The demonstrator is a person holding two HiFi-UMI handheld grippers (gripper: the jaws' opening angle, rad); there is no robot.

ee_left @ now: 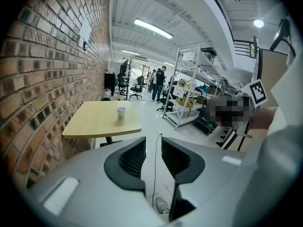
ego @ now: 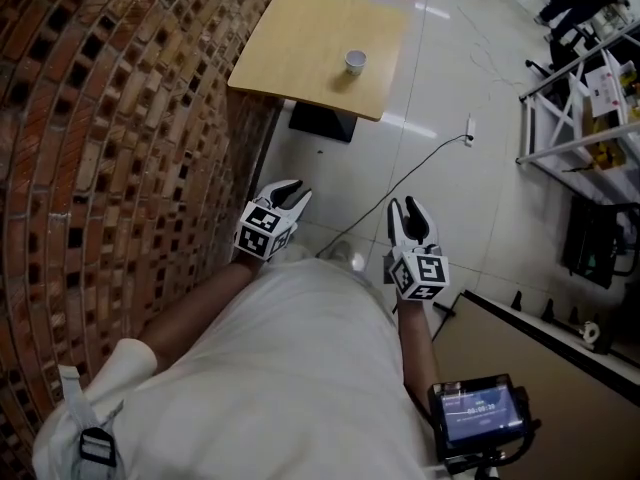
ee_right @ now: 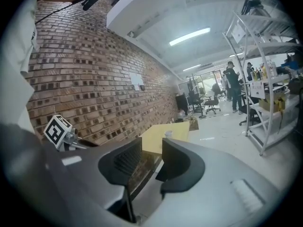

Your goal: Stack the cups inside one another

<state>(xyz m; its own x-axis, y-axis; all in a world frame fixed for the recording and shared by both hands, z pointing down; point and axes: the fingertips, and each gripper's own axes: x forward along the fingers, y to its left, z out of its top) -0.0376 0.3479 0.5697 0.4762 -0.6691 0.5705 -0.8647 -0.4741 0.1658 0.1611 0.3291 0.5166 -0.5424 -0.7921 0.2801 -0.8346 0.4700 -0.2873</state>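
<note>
Because the cup is so far off and small, nobody could say whether it is one cup or several nested; it looks white and upright, alone on a pale wooden desk beside a brick wall. Both the left tongs and the right tongs sit close to the person's white shirt, which covers much of the lower head view. They are well apart from the desk, each with jaws slightly apart around nothing.
</note>
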